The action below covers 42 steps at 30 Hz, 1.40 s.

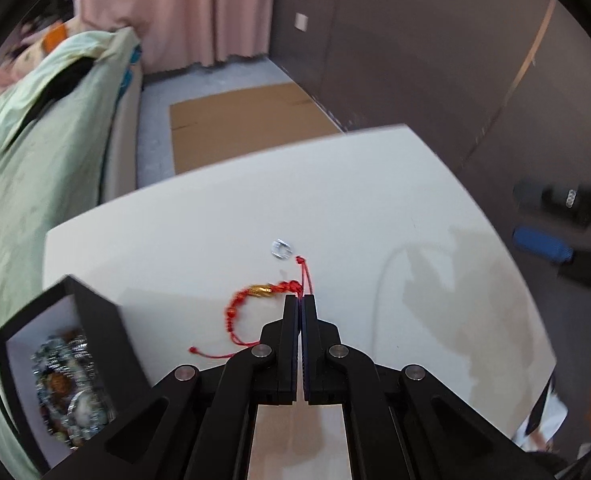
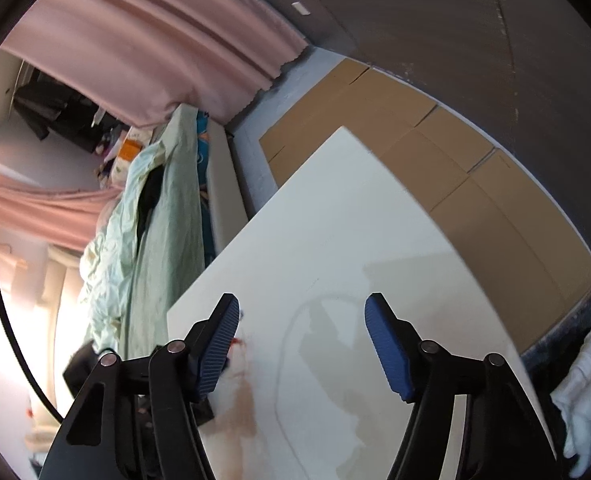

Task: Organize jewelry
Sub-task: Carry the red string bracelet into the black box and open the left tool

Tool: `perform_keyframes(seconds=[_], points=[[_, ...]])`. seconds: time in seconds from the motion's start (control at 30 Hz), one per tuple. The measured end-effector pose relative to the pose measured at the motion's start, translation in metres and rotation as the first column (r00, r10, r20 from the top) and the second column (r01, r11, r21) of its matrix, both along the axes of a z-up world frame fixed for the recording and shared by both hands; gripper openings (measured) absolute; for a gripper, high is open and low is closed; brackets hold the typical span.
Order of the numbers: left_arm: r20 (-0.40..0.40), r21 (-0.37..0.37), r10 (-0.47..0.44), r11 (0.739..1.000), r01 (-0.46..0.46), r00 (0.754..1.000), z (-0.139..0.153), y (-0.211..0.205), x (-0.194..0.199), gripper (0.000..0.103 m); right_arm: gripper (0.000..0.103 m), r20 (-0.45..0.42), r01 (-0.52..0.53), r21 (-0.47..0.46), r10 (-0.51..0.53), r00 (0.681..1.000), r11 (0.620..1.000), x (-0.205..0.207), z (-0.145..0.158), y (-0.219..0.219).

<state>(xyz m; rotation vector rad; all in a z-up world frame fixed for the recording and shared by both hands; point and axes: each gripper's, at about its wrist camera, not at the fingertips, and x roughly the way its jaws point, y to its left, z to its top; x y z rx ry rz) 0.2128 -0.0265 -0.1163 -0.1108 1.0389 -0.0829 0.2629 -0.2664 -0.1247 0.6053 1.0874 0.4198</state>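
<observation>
In the left wrist view my left gripper (image 1: 300,298) is shut on a red braided cord bracelet (image 1: 255,300) with a gold bead; it pinches the cord near one end and the rest trails down to the left over the white table (image 1: 335,184). A small silver ring (image 1: 281,249) lies on the table just beyond the fingertips. A black jewelry box (image 1: 71,360), open and holding several silver and beaded pieces, stands at the lower left. In the right wrist view my right gripper (image 2: 301,318) is open and empty above the white table (image 2: 335,220); a bit of red cord (image 2: 237,342) shows by its left finger.
A bed with a pale green quilt (image 1: 35,152) lies left of the table. Flat cardboard (image 1: 239,120) covers the floor beyond the table's far edge. A dark wall (image 1: 435,48) stands behind. A blue object (image 1: 541,246) lies on the floor at right.
</observation>
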Motion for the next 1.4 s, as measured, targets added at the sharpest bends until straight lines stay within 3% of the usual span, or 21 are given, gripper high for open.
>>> perform_keyframes(seconds=[0.27,0.37,0.63,0.9,1.07,1.17,1.23,1.33,1.4], points=[[0.095,-0.089,0.089,0.993,-0.080,0.991,0.041,0.031,-0.013,0.000,0.066,0.056,-0.087,-0.066,0.091,0.994,0.994,-0.009,0.007,0.039],[0.134,-0.126,0.123,0.986,-0.106,0.983,0.063,0.045,-0.026,0.001,0.059,0.071,-0.124,-0.087,0.130,0.989,0.988,-0.012,0.009,0.053],[0.240,-0.202,0.205,0.967,-0.158,0.949,0.107,0.085,-0.066,0.000,0.055,0.104,-0.206,-0.262,0.240,0.965,0.943,-0.015,0.020,0.099],[0.205,-0.285,0.288,0.932,-0.224,0.936,0.099,0.131,-0.078,0.000,0.055,0.113,-0.272,-0.352,0.329,0.938,0.896,-0.011,0.037,0.138],[0.134,-0.327,0.305,0.912,-0.248,0.943,0.077,0.149,-0.075,0.001,0.054,0.149,-0.300,-0.374,0.376,0.914,0.878,-0.009,0.022,0.153],[0.085,-0.346,0.334,0.893,-0.287,0.939,0.061,0.160,-0.074,0.001,0.054,0.079,-0.303,-0.380,0.356,0.931,0.874,0.001,0.005,0.161],[0.035,-0.351,0.328,0.888,-0.296,0.944,0.053,0.166,-0.071,0.004,0.054,0.090,-0.310,-0.374,0.367,0.926,0.874,0.003,0.002,0.165],[0.009,-0.333,0.345,0.886,-0.322,0.939,0.046,0.173,-0.072,0.019,0.054,0.076,-0.320,-0.381,0.374,0.924,0.868,0.006,-0.007,0.169],[0.019,-0.321,0.360,0.886,-0.335,0.933,0.047,0.176,-0.074,0.049,0.054,0.058,-0.329,-0.375,0.376,0.925,0.867,0.009,-0.013,0.172]])
